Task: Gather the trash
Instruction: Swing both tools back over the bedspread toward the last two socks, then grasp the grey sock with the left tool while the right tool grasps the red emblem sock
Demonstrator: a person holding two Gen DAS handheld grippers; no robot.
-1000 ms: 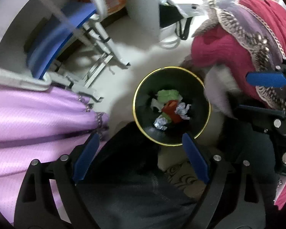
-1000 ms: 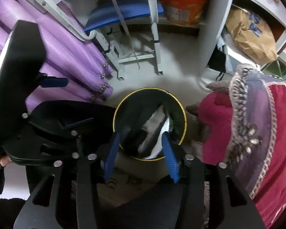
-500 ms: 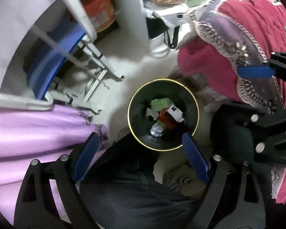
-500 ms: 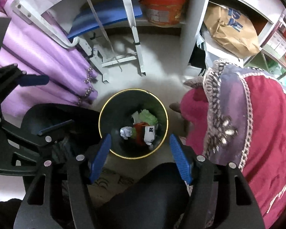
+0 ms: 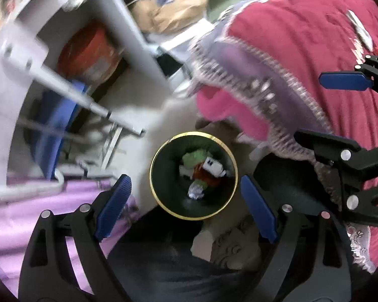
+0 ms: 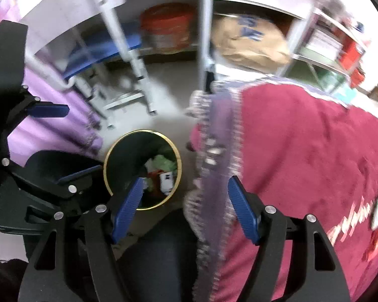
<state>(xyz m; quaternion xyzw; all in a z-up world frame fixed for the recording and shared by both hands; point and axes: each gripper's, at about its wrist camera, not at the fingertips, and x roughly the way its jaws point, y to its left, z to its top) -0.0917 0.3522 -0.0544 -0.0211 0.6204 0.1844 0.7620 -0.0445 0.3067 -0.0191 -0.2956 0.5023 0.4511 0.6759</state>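
With the trash [image 5: 201, 173] sitting down in the black bin [image 5: 163, 196] on the floor, both the left hand-held gripper [image 5: 186, 206] and the still-opening right hand-held gripper [image 6: 184, 206] hang empty, and a careless swing could snag the crimson bedspread [image 6: 302, 156].

The bin [image 5: 193, 136] stands open-topped on the floor [image 6: 174, 93], its mouth clear from above; trash [image 5: 204, 173] fills only the bottom. Far of it lies a bare strip of floor. On the left, a purple cloth [image 5: 25, 216] and a white metal frame [image 6: 128, 50] crowd in. On the right, a red cloth [image 6: 302, 156] hangs just beside the rim. Near the bin, a dark leg [image 5: 163, 264] closes that side.
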